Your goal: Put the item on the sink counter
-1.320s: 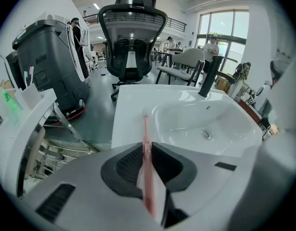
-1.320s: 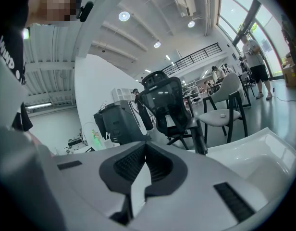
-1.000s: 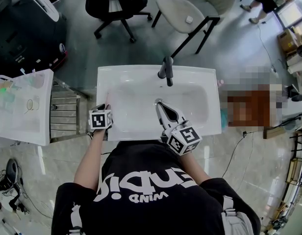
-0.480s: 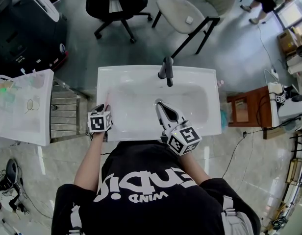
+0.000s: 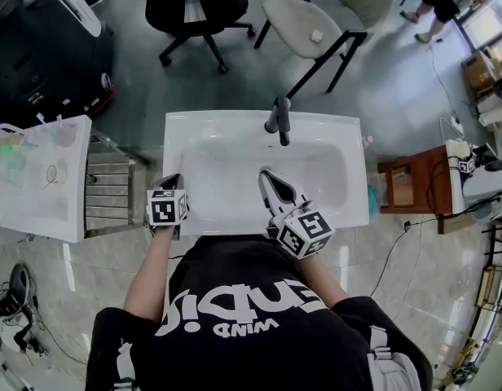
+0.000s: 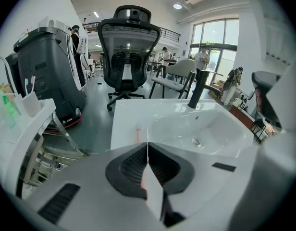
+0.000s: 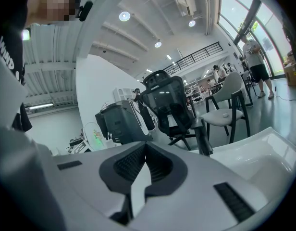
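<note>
Logged grey floor [image 5: 137, 88], white sink [image 5: 235, 122], black office chair [image 5: 194, 6] behind it, black faucet [image 5: 277, 116] at rear rim. Saw left gripper [image 6: 148, 146] and right gripper [image 7: 145, 146] both pinched together, empty. Found thin pink item [image 6: 138, 133] flat on sink's left counter, just beyond left gripper.

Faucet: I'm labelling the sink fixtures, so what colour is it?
The faucet is black, clearest in the head view.

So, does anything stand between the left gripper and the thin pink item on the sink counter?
Nothing visible does. The thin pink item lies on the sink counter, left of the basin, just ahead of the left gripper, whose jaws are together.
</note>
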`<state>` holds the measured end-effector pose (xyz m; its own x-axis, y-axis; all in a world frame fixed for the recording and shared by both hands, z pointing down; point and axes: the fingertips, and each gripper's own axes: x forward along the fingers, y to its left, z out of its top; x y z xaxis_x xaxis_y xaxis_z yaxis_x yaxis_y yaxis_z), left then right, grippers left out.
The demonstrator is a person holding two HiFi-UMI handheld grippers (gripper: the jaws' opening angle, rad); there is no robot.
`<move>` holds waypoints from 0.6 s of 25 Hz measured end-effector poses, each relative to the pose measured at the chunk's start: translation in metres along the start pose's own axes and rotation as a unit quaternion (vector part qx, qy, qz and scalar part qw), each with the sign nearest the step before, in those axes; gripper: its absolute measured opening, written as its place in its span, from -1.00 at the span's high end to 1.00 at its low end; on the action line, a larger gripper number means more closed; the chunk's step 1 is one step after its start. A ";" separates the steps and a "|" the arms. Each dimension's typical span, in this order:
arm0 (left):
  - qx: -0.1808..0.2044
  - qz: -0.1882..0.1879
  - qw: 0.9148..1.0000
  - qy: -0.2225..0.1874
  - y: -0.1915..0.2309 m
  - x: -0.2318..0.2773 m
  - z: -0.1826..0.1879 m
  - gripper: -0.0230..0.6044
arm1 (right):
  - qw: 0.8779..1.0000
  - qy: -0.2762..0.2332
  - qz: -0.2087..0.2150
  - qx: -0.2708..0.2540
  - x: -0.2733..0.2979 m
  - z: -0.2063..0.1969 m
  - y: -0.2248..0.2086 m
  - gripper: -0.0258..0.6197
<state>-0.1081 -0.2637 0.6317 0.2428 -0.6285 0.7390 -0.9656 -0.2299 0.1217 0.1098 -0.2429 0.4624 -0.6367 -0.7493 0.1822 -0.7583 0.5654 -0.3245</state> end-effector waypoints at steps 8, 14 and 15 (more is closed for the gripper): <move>0.013 -0.063 0.997 -0.035 -0.026 -0.026 0.028 0.86 | 1.000 -0.004 0.007 -0.003 0.002 0.007 0.008 0.87; 0.053 -0.120 0.985 -0.110 -0.067 -0.073 0.071 0.86 | 1.000 -0.010 0.018 -0.013 0.000 0.017 0.018 0.87; 0.061 -0.131 0.982 -0.123 -0.074 -0.081 0.078 0.86 | 1.000 -0.011 0.020 -0.016 0.000 0.019 0.020 0.87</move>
<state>-0.0495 -0.2536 0.5111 0.5109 -0.6929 0.5088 -0.8523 -0.4853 0.1951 0.0972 -0.2381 0.4382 -0.6638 -0.7328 0.1496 -0.7366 0.6056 -0.3011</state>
